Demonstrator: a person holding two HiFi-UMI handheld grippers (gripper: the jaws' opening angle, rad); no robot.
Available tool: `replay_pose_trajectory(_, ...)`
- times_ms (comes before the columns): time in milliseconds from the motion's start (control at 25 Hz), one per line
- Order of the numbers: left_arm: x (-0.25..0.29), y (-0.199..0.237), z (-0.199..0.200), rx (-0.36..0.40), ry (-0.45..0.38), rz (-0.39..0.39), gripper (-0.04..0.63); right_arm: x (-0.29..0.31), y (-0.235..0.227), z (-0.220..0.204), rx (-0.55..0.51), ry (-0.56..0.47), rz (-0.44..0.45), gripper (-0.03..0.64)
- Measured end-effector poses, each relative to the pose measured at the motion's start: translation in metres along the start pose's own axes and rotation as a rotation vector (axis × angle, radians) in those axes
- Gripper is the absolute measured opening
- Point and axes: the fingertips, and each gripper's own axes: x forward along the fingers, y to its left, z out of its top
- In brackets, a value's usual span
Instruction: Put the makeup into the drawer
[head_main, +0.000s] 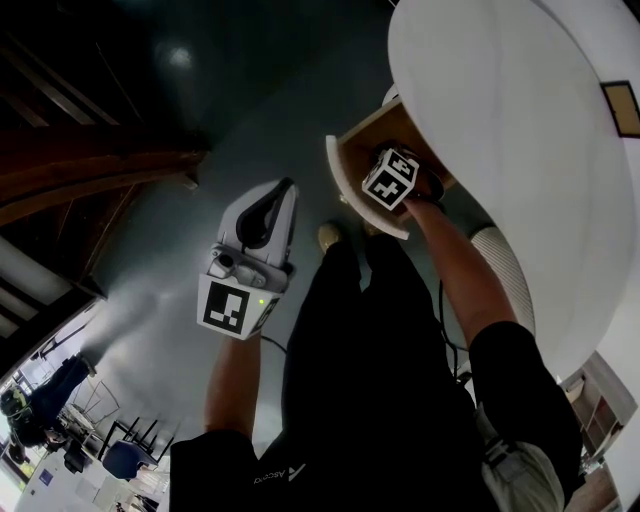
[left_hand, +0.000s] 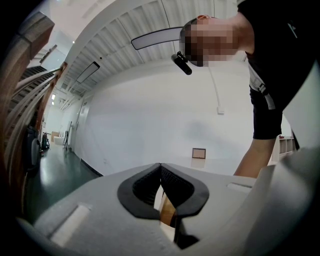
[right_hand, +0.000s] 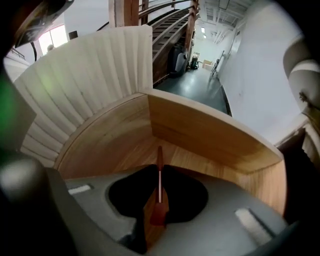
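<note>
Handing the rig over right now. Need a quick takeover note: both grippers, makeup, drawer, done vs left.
Left hand-held gripper: shut, empty, held out beside the drawer.
Right hand-held gripper: shut on a slim red makeup stick, pointing steeply down inside the open wooden drawer.
Done: drawer open, stick gripped and inside it. Can't tell whether its tip touches the drawer floor.
Left: set the stick on the drawer floor, open the jaws, pull out. Probably close the drawer after.
</note>
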Motion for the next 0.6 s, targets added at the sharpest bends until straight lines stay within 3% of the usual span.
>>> replay_pose_trajectory(320, -0.007, 0.002, -0.007, 0.009, 0.032, 0.012, 0.011, 0.004, 0.000, -0.002, 0.017, 0.017, 0.021, 0.086)
replay_pose_trajectory(600, -0.004, -0.003, 0.003, 0.009, 0.005, -0.009, 0.011, -0.028, 0.004, 0.008, 0.044, -0.045, -0.009, 0.083)
